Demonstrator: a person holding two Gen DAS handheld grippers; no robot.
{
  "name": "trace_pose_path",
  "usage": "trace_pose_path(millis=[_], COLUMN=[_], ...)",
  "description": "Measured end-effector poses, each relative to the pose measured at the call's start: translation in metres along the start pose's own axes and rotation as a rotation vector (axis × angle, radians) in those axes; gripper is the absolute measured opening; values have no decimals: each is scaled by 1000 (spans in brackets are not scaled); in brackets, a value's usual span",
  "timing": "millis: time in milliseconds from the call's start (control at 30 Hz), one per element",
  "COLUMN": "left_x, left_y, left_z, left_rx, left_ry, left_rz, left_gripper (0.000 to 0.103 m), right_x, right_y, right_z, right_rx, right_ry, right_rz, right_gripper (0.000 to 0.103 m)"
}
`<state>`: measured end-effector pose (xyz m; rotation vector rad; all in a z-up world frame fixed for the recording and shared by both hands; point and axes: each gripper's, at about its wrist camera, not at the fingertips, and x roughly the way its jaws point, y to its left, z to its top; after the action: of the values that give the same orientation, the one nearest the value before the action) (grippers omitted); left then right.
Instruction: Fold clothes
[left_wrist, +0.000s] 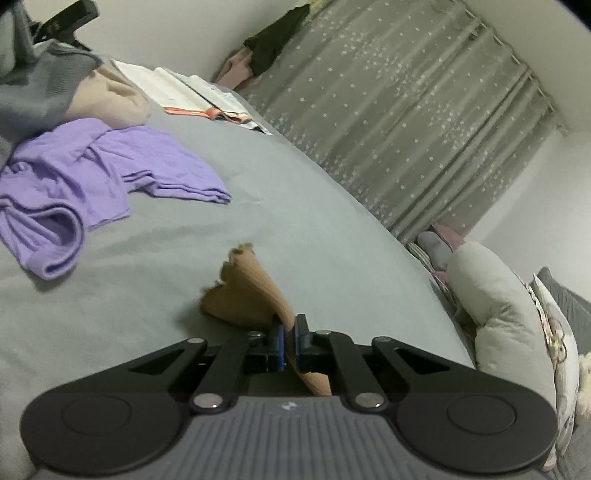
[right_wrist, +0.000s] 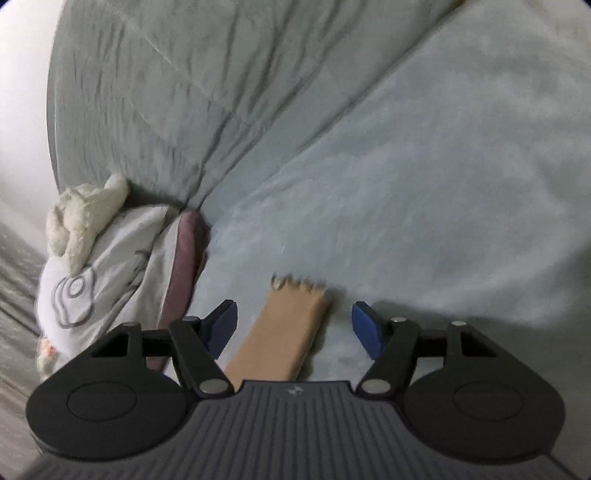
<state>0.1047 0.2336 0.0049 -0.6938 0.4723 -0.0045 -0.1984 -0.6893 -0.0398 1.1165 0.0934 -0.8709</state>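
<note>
A tan ribbed garment (left_wrist: 247, 291) with a scalloped edge lies on the grey bed sheet (left_wrist: 303, 229). My left gripper (left_wrist: 289, 338) is shut on its near part, and the cloth bunches up ahead of the pads. In the right wrist view a flat strip of the same tan garment (right_wrist: 284, 332) runs between the blue pads (right_wrist: 365, 328) of my right gripper (right_wrist: 293, 325), which stands open; the pads do not touch the cloth. A crumpled purple garment (left_wrist: 85, 184) lies at the left of the bed.
A grey and a beige garment (left_wrist: 66, 92) are heaped at the far left beside open books (left_wrist: 207, 99). Star-patterned curtains (left_wrist: 406, 110) hang behind. Pillows (left_wrist: 502, 317) and a plush toy (right_wrist: 85, 218) lie at the bed's edge, with a grey quilt (right_wrist: 184, 92) beyond.
</note>
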Motion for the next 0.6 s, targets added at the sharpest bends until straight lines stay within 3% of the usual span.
trace_pose_path(millis=[100, 133, 167, 200, 300, 467, 600], left_x=[0, 1, 1, 0, -5, -18, -20], left_y=[3, 2, 2, 1, -1, 5, 5], left_z=[-1, -2, -3, -5, -7, -1, -1], left_rx=[-10, -9, -9, -9, -4, -6, -7], left_ry=[2, 8, 14, 20, 26, 16, 19], left_rz=[6, 8, 10, 12, 17, 26, 34], left_gripper=[3, 3, 3, 3, 3, 3, 3], right_x=[10, 14, 18, 21, 14, -23, -19], right_y=[17, 20, 21, 19, 23, 72, 82], right_z=[-12, -15, -17, -19, -14, -7, -6], right_rx=[-162, -173, -173, -151, -113, -300, -334], right_ry=[-45, -39, -30, -21, -68, -231, -238], right_rz=[-19, -12, -1, 0, -8, 30, 22], right_gripper=[71, 60, 16, 7, 5, 5, 5])
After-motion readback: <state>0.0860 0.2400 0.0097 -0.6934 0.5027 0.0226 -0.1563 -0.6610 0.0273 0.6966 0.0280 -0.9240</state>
